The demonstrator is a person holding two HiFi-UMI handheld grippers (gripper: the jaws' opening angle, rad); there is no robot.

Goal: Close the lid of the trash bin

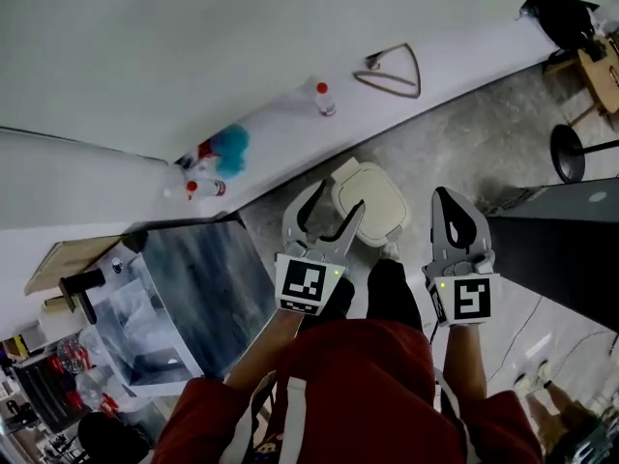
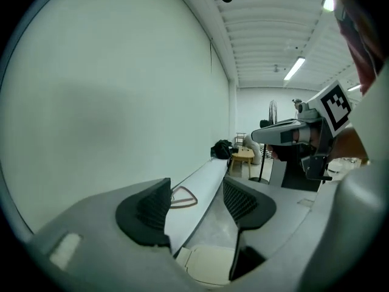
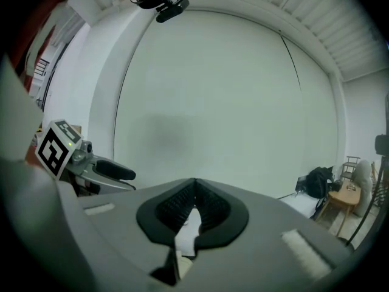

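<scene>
The cream trash bin [image 1: 374,204] stands on the floor by the white ledge, in front of the person's legs. Its lid faces up at me and looks to lie flat on the bin. My left gripper [image 1: 340,197] hangs open over the bin's left edge, nothing between its fingers. In the left gripper view the open left gripper [image 2: 196,203] frames the ledge, with the cream bin [image 2: 209,264] below it. My right gripper [image 1: 444,194] is shut and empty, held to the right of the bin. The right gripper view shows the right gripper [image 3: 194,198] with its pads meeting.
A white ledge [image 1: 290,129] along the wall carries a bottle [image 1: 326,98], a blue duster [image 1: 230,149] and a triangular wire hanger [image 1: 392,72]. A metal cabinet [image 1: 198,288] stands at left. A dark table [image 1: 566,249], black stool [image 1: 571,153] and black bag [image 1: 561,14] are at right.
</scene>
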